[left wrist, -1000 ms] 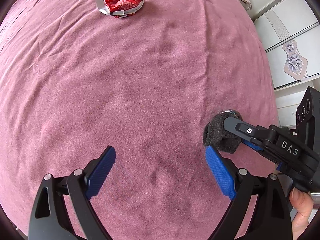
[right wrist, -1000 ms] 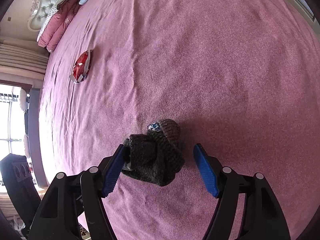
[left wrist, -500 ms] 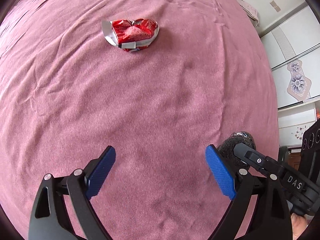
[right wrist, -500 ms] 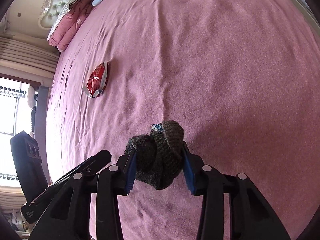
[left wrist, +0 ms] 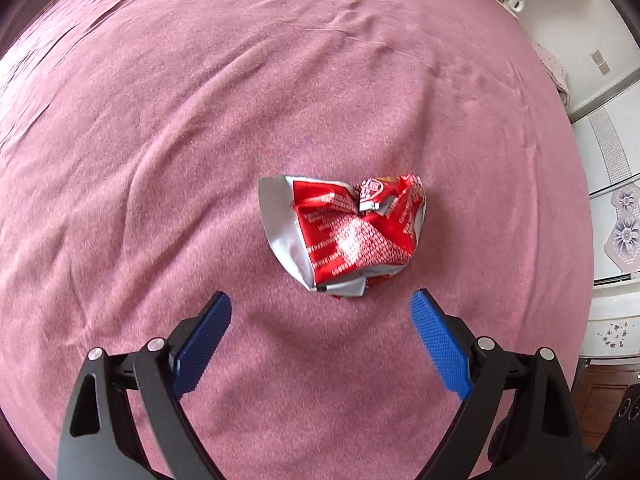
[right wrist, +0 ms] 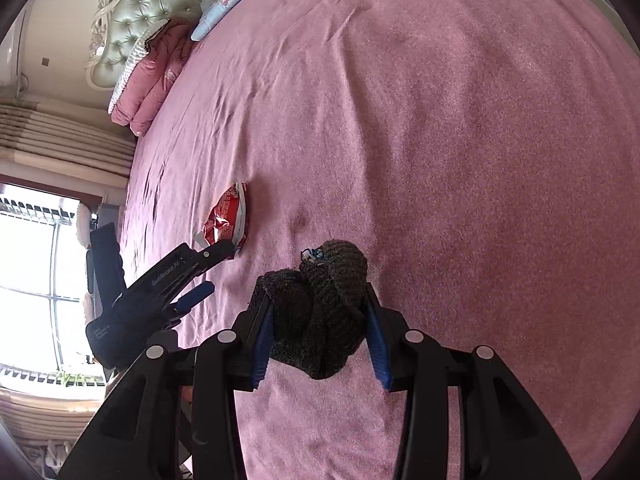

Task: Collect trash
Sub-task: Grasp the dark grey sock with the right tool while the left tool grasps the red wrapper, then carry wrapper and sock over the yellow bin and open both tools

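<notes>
Lying crumpled on the pink bedspread [left wrist: 160, 128], the red and silver snack wrapper [left wrist: 346, 232] sits just ahead of the left tongs [left wrist: 320, 308], whose blue pads [left wrist: 202, 340] are spread wide with nothing between them; the wrapper is near the gap but not inside it and touches neither pad. In the right wrist view the same wrapper [right wrist: 224, 220] appears at the left, with one finger of the left tongs [right wrist: 208, 268] reaching its near edge; whether they touch I cannot tell. To the right of that, the right tongs [right wrist: 320, 324] are pinching a dark grey knitted bundle [right wrist: 316, 308], its bulk bulging up and forward from between the pressed pads, with a small bit of blue and white stuff [right wrist: 314, 254] showing at its top. The bundle hangs over the bedspread [right wrist: 460, 140]. At the upper left of this view pink pillows [right wrist: 152, 80] and a pale blue one [right wrist: 224, 0] lean against a tufted headboard [right wrist: 148, 8]
</notes>
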The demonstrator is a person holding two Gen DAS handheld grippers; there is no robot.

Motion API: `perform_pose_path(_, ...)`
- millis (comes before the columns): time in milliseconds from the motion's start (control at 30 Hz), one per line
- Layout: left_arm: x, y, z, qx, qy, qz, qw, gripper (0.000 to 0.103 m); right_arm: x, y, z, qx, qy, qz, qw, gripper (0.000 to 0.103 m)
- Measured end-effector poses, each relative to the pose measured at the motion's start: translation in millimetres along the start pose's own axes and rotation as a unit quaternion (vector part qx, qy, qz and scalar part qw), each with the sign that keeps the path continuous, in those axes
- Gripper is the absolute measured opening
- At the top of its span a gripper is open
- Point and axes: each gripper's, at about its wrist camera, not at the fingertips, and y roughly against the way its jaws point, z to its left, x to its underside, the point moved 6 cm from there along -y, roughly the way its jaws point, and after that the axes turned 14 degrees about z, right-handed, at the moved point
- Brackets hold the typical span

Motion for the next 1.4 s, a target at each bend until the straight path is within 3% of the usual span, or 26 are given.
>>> perform_pose_path(467,-52.0,-22.5,-10.0,-0.024,0.0,0.019,0.9995,0.093,6.8,-0.3,-9.0,-0.002,-0.007,0.007,1.0,0.04)
perform_pose_path(567,-52.4,-19.8,-7.5,-0.03,0.007,0.015,0.9994,0.079,6.5,0.9,-11.3,0.001,-0.01,0.007,1.0,0.04)
perform_pose_path(700,-48.5,-11.4,-2.1,-0.032,0.0,0.009,0.9994,0.051,11.6,4.8,-14.0,0.002,-0.008,0.007,1.0,0.04)
perform_pose_path(800,-40.8,-6.0,-3.2,-0.03,-0.018,0.006,0.9994,0.046,18.2,8.6,-14.4,0.002,-0.007,0.008,1.0,0.04)
perform_pose_path(1067,29.6,20.1,-10.2,0.028,-0.037,-0.014,0.9988,0.044,42.8,21.0,-11.3,0.006,0.001,0.015,1.0,0.04)
perform_pose_path(1400,158.3,51.9,-50.1,0.043,-0.098,-0.004,0.9942,0.044,98.5,64.3,-16.6,0.006,0.002,0.005,1.0,0.04)
